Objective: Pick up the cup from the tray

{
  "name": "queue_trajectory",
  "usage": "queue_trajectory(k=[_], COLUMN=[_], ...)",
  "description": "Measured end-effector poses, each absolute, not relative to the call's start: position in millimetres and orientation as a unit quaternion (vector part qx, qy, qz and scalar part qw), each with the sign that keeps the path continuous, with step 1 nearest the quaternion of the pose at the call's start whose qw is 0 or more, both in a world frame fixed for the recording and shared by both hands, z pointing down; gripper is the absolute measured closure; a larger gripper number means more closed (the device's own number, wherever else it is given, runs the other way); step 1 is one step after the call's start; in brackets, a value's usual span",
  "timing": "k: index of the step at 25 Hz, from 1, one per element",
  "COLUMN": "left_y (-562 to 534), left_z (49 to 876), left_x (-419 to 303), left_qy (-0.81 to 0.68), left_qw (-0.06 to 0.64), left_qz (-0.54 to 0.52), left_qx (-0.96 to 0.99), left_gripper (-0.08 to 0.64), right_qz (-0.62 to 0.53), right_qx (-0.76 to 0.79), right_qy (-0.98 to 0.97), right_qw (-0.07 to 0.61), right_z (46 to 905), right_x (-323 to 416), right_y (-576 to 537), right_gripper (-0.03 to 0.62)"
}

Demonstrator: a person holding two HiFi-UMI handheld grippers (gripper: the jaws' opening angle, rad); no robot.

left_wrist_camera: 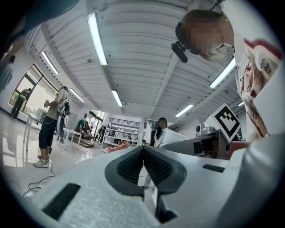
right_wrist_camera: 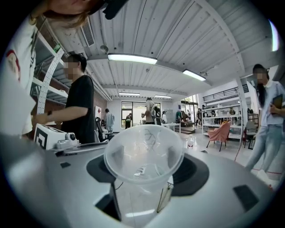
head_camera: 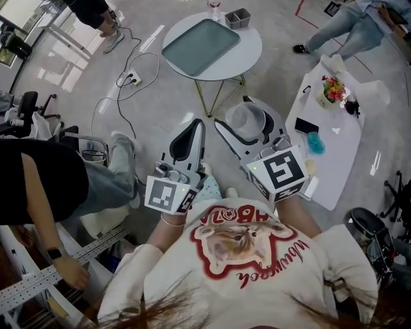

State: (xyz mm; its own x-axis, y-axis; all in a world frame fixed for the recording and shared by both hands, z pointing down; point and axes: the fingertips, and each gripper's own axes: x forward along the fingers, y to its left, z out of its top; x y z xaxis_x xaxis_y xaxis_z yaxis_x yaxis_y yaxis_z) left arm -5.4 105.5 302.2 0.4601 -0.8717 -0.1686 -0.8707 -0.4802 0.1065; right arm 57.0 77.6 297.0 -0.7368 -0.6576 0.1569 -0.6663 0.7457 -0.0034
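Pale glossy floor point(head_camera: 160, 109) under everything.
Long white table point(head_camera: 340, 160) at the right of the head view, carrying a small flower arrangement point(head_camera: 332, 88) and a black phone point(head_camera: 306, 126).
Round white table point(head_camera: 247, 51) on thin gold legs stood well ahead of the wearer. A teal tray point(head_camera: 200, 45) lay on it with nothing on its surface, and a small grey two-compartment box point(head_camera: 237, 17) sat just beside the tray's far corner.
A seated person in a black top point(head_camera: 38, 186) was at the left, one hand on a perforated metal rail.
White cable ran across the floor to a power strip point(head_camera: 128, 80).

Left gripper point(head_camera: 196, 125): held low near the wearer's chest, pointing forward. The left gripper view showed its ribbed pads pressed together, with nothing between them.

Right gripper point(head_camera: 250, 128): beside the left one and apart from it, jaws spread wide and clamped on either side of the cup point(head_camera: 246, 117).

Cup: clear plastic, off the tray and well apart from it, held up in the right gripper. In the right gripper view its round rim point(right_wrist_camera: 143, 153) faced the camera, and the cup filled the gap between the dark pads.
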Motion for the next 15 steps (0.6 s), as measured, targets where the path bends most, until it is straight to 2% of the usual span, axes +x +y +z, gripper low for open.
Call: queue_trajectory(k=[7, 15], left_y=[132.4, 140.7], left_z=[297.8, 289.1], left_x=[20.9, 23.2], left_qy=[-0.517, -0.511], left_qw=[-0.003, -0.012], left_qz=[-0.105, -0.102], left_qx=[0.85, 0.853], left_gripper=[0.546, 0.545], right_qz=[0.026, 0.019], right_qx=[0.354, 0.36], right_qy=[-0.932, -0.93], right_qw=[0.076, 0.072], right_z=[297.0, 289.4], right_x=[87.3, 89.4], right_y=[104.3, 113.3], right_gripper=[0.265, 0.265])
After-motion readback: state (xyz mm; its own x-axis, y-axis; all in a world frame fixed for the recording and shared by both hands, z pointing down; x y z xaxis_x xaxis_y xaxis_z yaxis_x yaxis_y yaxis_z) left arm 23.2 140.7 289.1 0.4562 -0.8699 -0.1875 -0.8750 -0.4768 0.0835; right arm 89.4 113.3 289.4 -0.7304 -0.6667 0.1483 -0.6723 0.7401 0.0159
